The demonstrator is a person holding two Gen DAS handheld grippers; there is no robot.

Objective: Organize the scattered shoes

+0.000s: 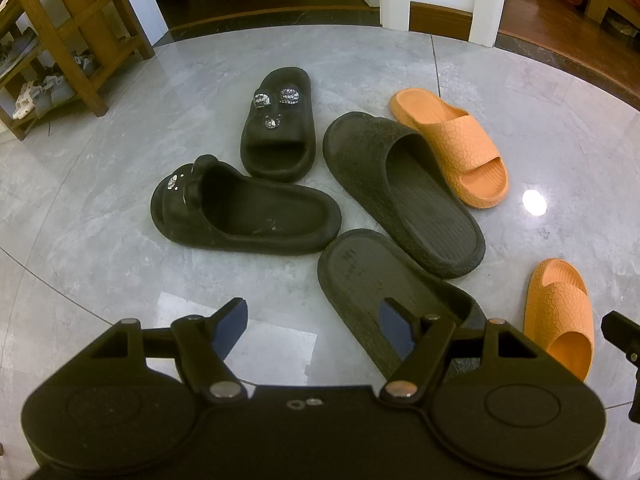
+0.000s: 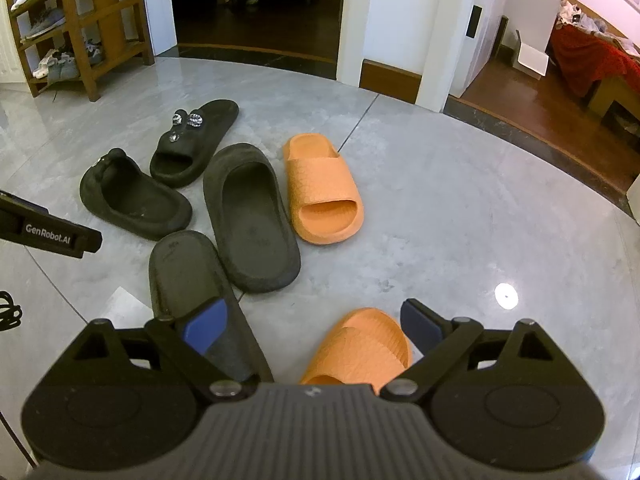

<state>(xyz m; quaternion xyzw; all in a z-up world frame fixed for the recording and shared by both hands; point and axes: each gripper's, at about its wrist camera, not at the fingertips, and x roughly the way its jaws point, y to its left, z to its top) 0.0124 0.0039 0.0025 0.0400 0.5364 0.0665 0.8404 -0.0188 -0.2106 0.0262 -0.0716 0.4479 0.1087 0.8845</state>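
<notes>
I have both grippers low over the grey floor [image 1: 100, 208], glossy stone-look tile with lamp glare, and there is wide bare room to my right and left of the shoe pile. My left gripper [image 1: 312, 324] is spread wide and holds nothing; its right finger hangs over the near dark slide [image 1: 360, 280], a flat, finely textured slipper. My right gripper [image 2: 314, 326] is also wide open and empty, with the near orange slide [image 2: 360, 344] lying between its fingers, crackle-patterned foam. Just ahead lies the second dark slide [image 2: 252, 220], touching the near one at the heel, and the far orange slide [image 2: 320, 192] sits just beside it. Further left, two rounded black slippers with shiny studs: one [image 2: 132, 200] lying crosswise, the other [image 2: 192, 140] behind it. Back left against the wall stands a wooden rack [image 2: 84, 20] with slatted shelves carrying sneakers [image 2: 60, 64]. Beyond the tile edge, dark doorways open between white posts.
</notes>
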